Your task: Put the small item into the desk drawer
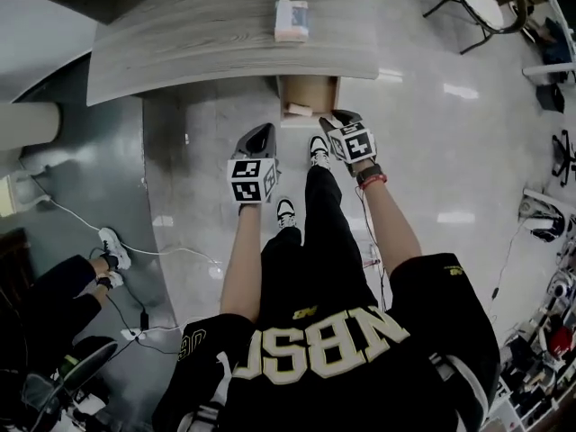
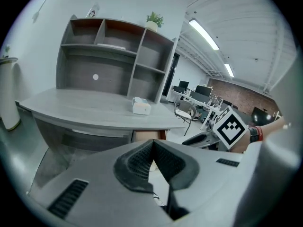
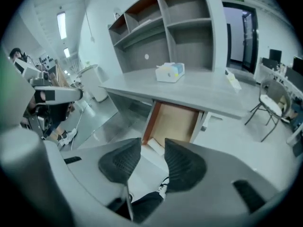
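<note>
Lying inside drawer, item sits beyond right tongs.

- The head view looks steeply down from high above onto the worktop and the drawer.
- Both gripper views face this same worktop and drawer from the front, lower and nearer.

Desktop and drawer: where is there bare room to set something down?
The desktop is bare on both sides of the white box, widest on its left. The open drawer has a bare floor apart from a pale piece at its front. Nowhere is crowded.
</note>
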`<state>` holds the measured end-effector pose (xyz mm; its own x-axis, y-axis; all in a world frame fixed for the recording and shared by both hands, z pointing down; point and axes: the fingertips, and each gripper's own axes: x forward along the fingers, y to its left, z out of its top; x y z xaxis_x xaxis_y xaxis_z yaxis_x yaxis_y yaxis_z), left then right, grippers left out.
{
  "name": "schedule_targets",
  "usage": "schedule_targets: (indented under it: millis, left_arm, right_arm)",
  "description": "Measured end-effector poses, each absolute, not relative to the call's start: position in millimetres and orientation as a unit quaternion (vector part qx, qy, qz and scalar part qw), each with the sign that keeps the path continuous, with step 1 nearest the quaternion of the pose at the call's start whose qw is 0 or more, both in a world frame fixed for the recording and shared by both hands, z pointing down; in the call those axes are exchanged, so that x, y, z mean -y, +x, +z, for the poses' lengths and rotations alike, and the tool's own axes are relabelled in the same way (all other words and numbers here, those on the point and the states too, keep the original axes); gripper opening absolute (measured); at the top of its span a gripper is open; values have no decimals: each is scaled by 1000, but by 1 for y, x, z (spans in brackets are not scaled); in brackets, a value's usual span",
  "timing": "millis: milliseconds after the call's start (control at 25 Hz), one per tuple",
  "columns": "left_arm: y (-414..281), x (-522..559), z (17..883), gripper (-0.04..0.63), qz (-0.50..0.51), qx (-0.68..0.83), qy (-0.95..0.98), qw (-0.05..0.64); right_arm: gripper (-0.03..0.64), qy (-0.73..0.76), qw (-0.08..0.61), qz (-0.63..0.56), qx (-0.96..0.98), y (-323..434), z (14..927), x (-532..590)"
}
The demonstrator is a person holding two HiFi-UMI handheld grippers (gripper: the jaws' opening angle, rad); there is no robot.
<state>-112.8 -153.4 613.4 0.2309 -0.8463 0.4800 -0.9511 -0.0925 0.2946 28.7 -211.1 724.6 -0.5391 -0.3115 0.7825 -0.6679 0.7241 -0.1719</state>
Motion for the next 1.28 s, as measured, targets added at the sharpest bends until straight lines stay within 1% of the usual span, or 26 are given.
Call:
schedule_targets:
  millis: [280,520,800,1000,1280]
  left_arm:
    - [-110,150,568,12,74,611,749,247]
    - [-119,135,526,12,53,623,749,218]
    - [-120,126,475,12,44,631,757,166]
    - [-109,118,430,12,28,624,770,128]
    - [-102,104,372,12,2,620,782,69]
  right_arm:
    - [149,341,312,229,857,37,652,199]
    - [132,376,257,203,867,44,590,184]
    - [92,431,178,162,870,56,509,178]
    - [81,431,131,139,882,57,455,163]
    - [62,443,81,96,887,58,394,141]
